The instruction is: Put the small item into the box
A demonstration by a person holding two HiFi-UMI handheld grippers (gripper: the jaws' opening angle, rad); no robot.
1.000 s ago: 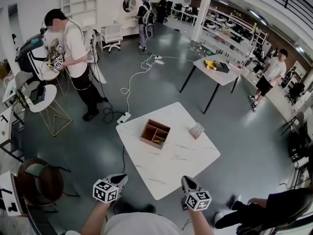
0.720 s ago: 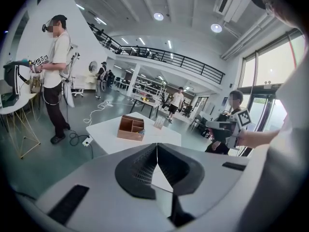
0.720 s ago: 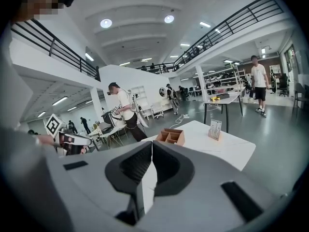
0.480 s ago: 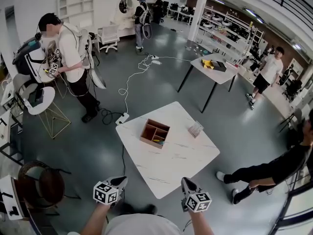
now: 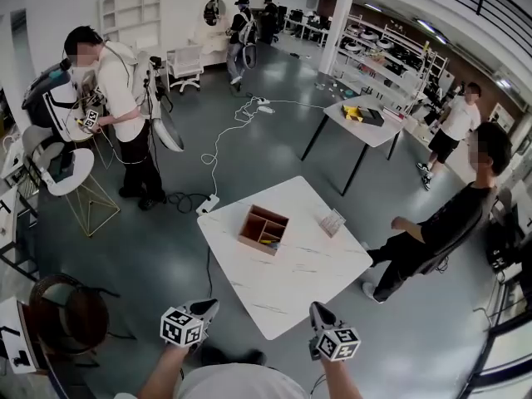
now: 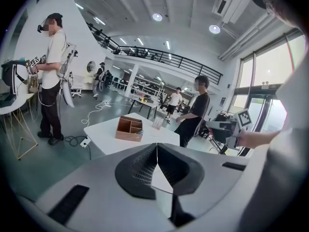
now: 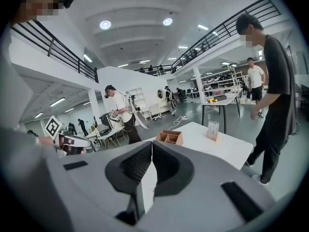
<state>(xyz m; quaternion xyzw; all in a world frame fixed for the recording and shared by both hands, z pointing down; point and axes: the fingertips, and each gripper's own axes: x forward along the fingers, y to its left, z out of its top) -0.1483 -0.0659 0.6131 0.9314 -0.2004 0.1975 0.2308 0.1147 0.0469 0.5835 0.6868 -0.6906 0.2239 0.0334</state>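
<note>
A brown wooden box (image 5: 263, 229) with compartments stands on the white table (image 5: 291, 285); something small and yellowish lies inside it. A small clear stand (image 5: 333, 221) sits on the table to the box's right. My left gripper (image 5: 209, 307) and right gripper (image 5: 317, 310) hover at the table's near edge, both shut and empty, well short of the box. The left gripper view has the box (image 6: 129, 128) and clear stand (image 6: 157, 123) beyond its touching jaws. The right gripper view shows the box (image 7: 170, 137) and stand (image 7: 211, 129) ahead.
A person in black (image 5: 436, 227) stands close to the table's right side. Another person in white (image 5: 125, 90) stands far left. A power strip and cable (image 5: 208, 199) lie on the floor behind the table. A round chair (image 5: 71, 306) is at my left.
The person in black has risen and come up beside the table's right edge. The person in white shifted slightly. Both grippers have stayed almost still.
</note>
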